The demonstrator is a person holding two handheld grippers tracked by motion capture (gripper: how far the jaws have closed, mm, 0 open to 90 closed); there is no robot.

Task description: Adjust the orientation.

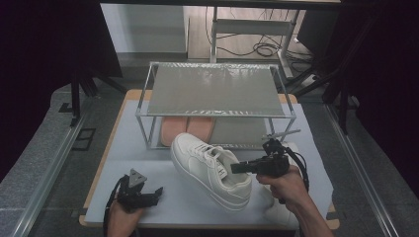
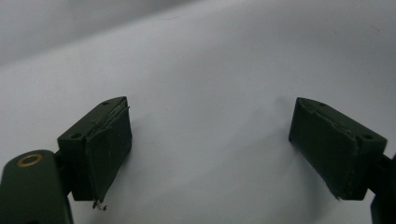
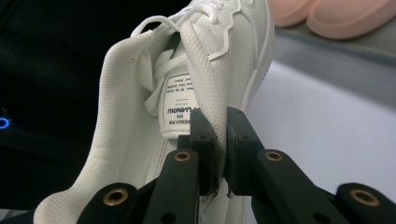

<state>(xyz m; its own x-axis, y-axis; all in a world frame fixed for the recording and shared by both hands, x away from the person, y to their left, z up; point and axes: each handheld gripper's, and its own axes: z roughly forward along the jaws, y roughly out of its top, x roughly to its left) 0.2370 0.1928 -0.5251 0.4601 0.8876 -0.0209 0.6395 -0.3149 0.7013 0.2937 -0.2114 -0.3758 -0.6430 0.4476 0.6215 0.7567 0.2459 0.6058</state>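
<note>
— Sneaker (image 1: 212,170), white: where do we have it?
— Pinched at the collar in our right gripper (image 3: 219,140), tilted above the table sheet (image 1: 163,205); left gripper (image 2: 210,154) wide, empty.
— Remaining?
— Shelving it on the rack (image 1: 215,116), beside the pink slippers (image 1: 188,128), we judge.

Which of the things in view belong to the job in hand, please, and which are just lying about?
In the job:
- white sneaker, pinched at its collar
- right gripper, shut on it
- metal shoe rack

Lying about:
- left gripper, open over the table cover
- pink slippers on the rack's lower shelf
</note>
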